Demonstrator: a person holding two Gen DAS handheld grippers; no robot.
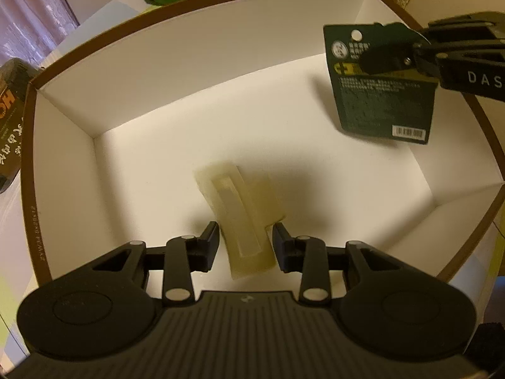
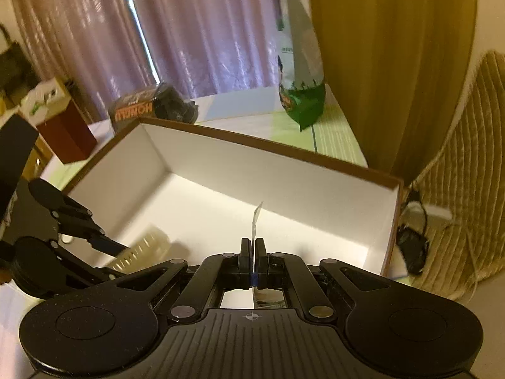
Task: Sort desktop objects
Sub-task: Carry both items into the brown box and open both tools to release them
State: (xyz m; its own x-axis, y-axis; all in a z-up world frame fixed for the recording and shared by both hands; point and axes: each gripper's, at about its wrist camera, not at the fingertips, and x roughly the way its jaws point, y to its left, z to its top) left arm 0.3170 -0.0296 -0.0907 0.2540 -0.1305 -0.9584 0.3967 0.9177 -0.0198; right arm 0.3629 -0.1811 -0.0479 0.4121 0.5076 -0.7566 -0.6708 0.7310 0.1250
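Box (image 1: 195, 72): comb (image 1: 244, 218) lain on the floor, straddled by the parted left claw (image 1: 246, 246), seemingly just released. Card (image 1: 383, 94) pinched edgewise in the right claw (image 2: 252, 249), held over the right end, presumably for dropping in.

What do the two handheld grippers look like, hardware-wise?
Both match: matte black plastic. The left gripper and right gripper each have a ribbed base plate with a small crosshair mark, two round disc housings, linkage arms with silver pivot pins, and flat rectangular fingers. White lettering "DAS" shows on the right one's side. No cables or sleeves in view.
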